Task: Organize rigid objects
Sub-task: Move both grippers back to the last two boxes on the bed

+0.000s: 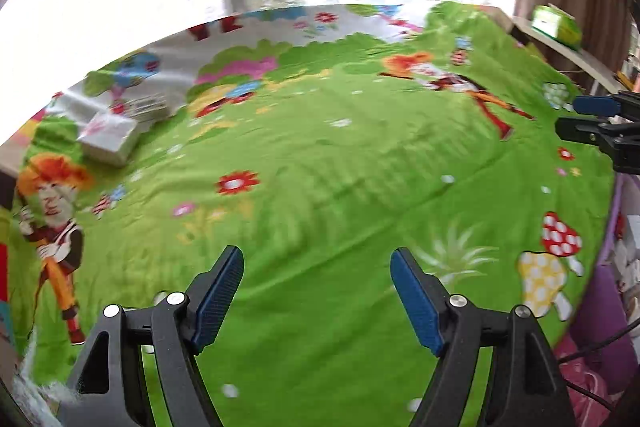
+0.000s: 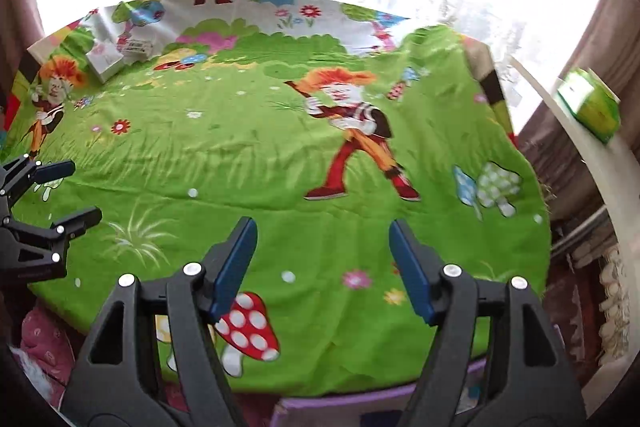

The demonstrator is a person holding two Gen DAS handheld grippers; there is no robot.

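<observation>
A white box with a pink print (image 1: 109,139) lies at the far left of the green cartoon cloth (image 1: 320,167), with a second flat white box (image 1: 146,107) just behind it. Both also show in the right wrist view, the near box (image 2: 105,61) and the flat box (image 2: 138,47). My left gripper (image 1: 318,259) is open and empty above the cloth's near middle. My right gripper (image 2: 322,231) is open and empty above the cloth's near right part. Each gripper appears at the edge of the other's view: the right gripper (image 1: 576,117) and the left gripper (image 2: 84,191).
A green box (image 2: 592,105) sits on a white shelf (image 2: 624,163) at the far right, also visible in the left wrist view (image 1: 556,21). A bright window with curtains runs behind the table. Pink and purple fabric (image 1: 600,311) lies below the table's near edge.
</observation>
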